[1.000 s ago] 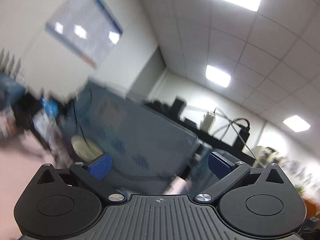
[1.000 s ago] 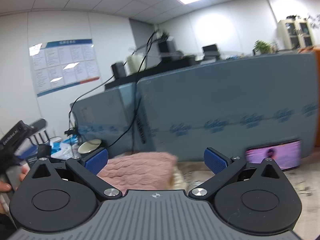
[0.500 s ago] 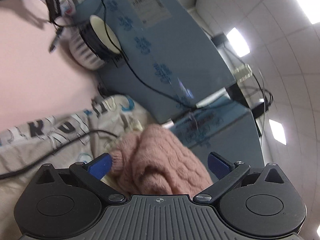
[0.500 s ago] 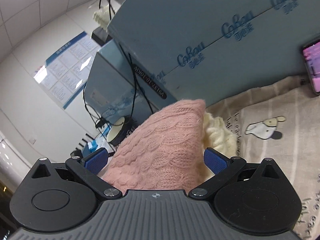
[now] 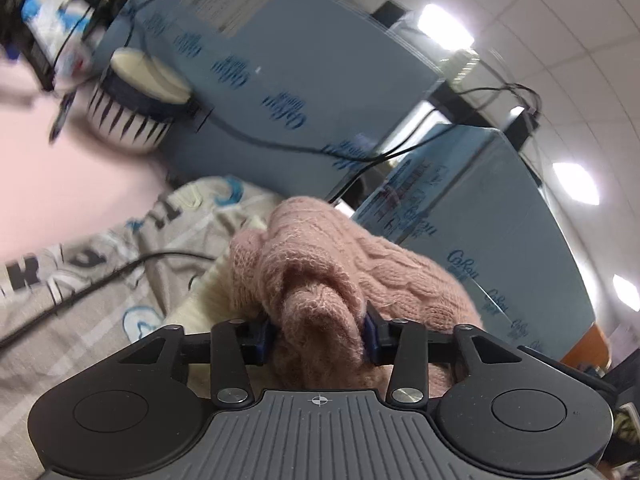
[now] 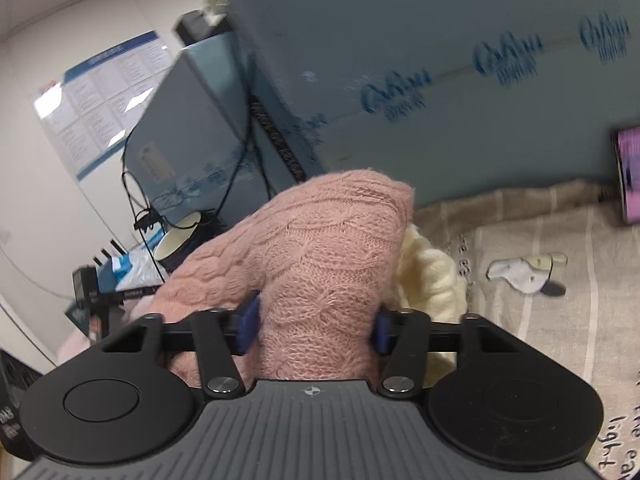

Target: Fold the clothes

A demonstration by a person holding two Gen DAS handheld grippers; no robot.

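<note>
A pink cable-knit sweater (image 5: 320, 264) lies bunched on a beige printed cloth (image 5: 80, 304). My left gripper (image 5: 318, 334) is shut on a fold of it. In the right wrist view the same pink sweater (image 6: 312, 248) rises in a hump, and my right gripper (image 6: 314, 326) is shut on another fold. A cream knit garment (image 6: 428, 276) lies under and beside the pink one; it also shows in the left wrist view (image 5: 208, 296).
Blue foam boards (image 6: 440, 80) stand close behind the clothes. A striped cup (image 5: 132, 108) and black cables (image 5: 80, 292) lie at the left. A phone (image 6: 628, 176) with a lit screen leans at the right. A pink surface (image 5: 60, 184) lies beyond the cloth.
Both grippers were open and have closed on folds of the pink sweater. Both came down from looking across the room to close over the clothes.
</note>
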